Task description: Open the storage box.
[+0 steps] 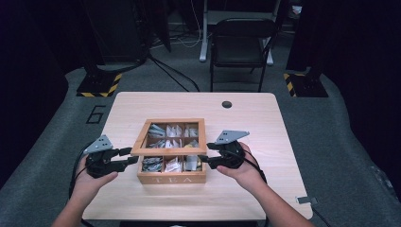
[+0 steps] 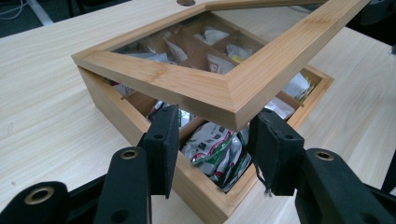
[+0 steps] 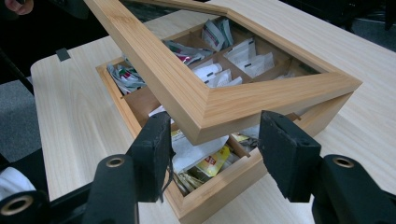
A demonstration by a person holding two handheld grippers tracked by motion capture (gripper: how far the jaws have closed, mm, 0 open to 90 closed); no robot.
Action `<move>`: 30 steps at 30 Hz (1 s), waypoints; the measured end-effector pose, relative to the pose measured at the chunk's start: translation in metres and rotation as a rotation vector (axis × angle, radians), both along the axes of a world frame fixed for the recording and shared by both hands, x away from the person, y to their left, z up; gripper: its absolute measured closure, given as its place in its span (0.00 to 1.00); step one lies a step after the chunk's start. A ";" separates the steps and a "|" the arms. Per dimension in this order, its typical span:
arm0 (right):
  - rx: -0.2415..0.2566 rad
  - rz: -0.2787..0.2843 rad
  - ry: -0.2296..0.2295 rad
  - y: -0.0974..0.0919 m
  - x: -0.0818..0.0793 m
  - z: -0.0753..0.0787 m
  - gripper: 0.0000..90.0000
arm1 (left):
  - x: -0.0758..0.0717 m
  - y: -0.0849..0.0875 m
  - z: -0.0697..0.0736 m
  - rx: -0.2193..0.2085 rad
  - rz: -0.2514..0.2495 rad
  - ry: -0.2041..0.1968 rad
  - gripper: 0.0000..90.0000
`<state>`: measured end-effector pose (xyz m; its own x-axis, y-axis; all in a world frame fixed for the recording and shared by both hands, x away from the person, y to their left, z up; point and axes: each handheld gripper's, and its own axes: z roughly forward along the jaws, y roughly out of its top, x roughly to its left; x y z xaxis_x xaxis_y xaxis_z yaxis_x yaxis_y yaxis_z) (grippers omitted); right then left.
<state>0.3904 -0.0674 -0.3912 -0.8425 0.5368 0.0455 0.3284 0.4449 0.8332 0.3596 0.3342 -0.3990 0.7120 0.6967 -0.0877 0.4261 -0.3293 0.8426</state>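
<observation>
A wooden tea box (image 1: 172, 178) marked TEA stands on the table, its compartments full of tea bags (image 2: 212, 144). Its windowed lid (image 1: 168, 152) is raised at the front and tilted, hinged at the back. My left gripper (image 1: 132, 156) is shut on the lid's front left corner, which sits wedged between the pads in the left gripper view, lid (image 2: 261, 60) above box wall (image 2: 112, 107). My right gripper (image 1: 203, 158) is shut on the front right corner; the right gripper view has the lid (image 3: 261, 93) lifted off the box wall (image 3: 224, 186), with tea bags (image 3: 247, 58) behind the glass.
The pale wooden table (image 1: 246, 132) has a round dark hole (image 1: 227, 104) near its far edge. A black folding chair (image 1: 241, 42) stands beyond it. Stands with striped bases (image 1: 99, 85) flank the far corners. A small clip (image 1: 305, 200) sits at the near right corner.
</observation>
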 end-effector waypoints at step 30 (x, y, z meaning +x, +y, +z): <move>0.027 0.009 -0.023 0.002 0.017 0.026 0.49 | 0.018 0.004 0.026 -0.028 -0.013 -0.027 0.61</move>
